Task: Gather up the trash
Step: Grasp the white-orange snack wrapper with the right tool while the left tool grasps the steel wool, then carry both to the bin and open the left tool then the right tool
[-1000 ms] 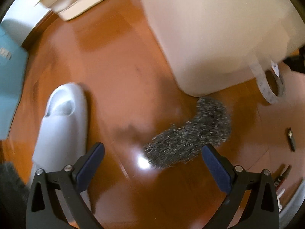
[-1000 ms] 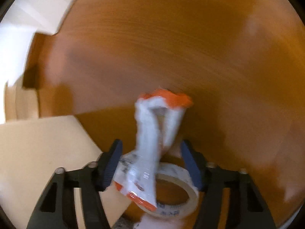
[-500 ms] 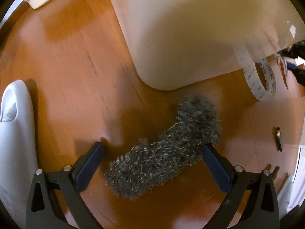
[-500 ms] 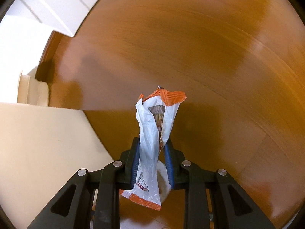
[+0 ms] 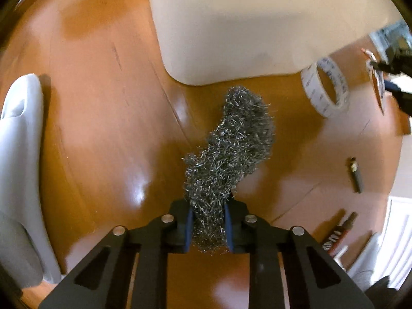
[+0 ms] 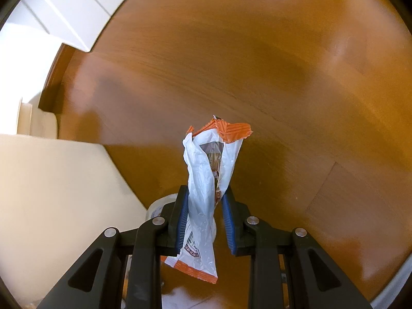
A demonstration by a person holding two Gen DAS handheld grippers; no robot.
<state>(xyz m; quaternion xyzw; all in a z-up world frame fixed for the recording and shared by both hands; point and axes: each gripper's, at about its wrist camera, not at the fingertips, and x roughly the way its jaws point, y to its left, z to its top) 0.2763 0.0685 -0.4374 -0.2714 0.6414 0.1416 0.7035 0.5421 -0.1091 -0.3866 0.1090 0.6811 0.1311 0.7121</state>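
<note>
My left gripper [image 5: 208, 228] is shut on the near end of a long clump of grey steel wool [image 5: 231, 144], which stretches away over the wooden floor toward a cream bin [image 5: 257, 25]. My right gripper [image 6: 205, 221] is shut on a white and orange snack wrapper [image 6: 213, 164] and holds it upright above the floor. The right gripper with the wrapper also shows at the far right edge of the left wrist view [image 5: 386, 77].
A roll of white tape [image 5: 325, 87] lies on the floor right of the cream bin; it also shows behind the right fingers [image 6: 159, 206]. A grey slipper [image 5: 20, 154] lies at the left. Small dark items [image 5: 355, 172] lie at the right. The bin's side [image 6: 51, 193] fills the right view's lower left.
My left gripper moved onto the steel wool and shut on its near end. My right gripper closed on the wrapper and lifted it off the tape roll.
</note>
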